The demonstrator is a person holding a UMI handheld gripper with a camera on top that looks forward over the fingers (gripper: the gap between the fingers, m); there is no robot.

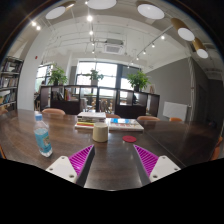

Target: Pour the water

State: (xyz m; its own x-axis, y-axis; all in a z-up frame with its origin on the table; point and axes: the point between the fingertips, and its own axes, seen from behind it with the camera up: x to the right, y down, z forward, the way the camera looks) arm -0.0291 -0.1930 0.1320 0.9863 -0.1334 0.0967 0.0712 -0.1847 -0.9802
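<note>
Office lounge, plants by tall windows; long dark desk (pixel 30 135) ran ahead. Water bottle (pixel 43 137) stood upright left of jaws, cup (pixel 99 133) just ahead between them, books (pixel 115 123) beyond. Gripper (pixel 113 160) hung above desk, jaws wide apart, holding nothing, touching nothing. Best approach judged: swing left, square pads on bottle's middle, clamp firmly before lifting.

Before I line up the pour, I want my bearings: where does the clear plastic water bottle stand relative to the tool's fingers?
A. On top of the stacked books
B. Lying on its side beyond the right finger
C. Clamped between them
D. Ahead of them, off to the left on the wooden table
D: the clear plastic water bottle stands upright on the wooden table, left of and beyond the open tool, whose fingers hold nothing.
</note>
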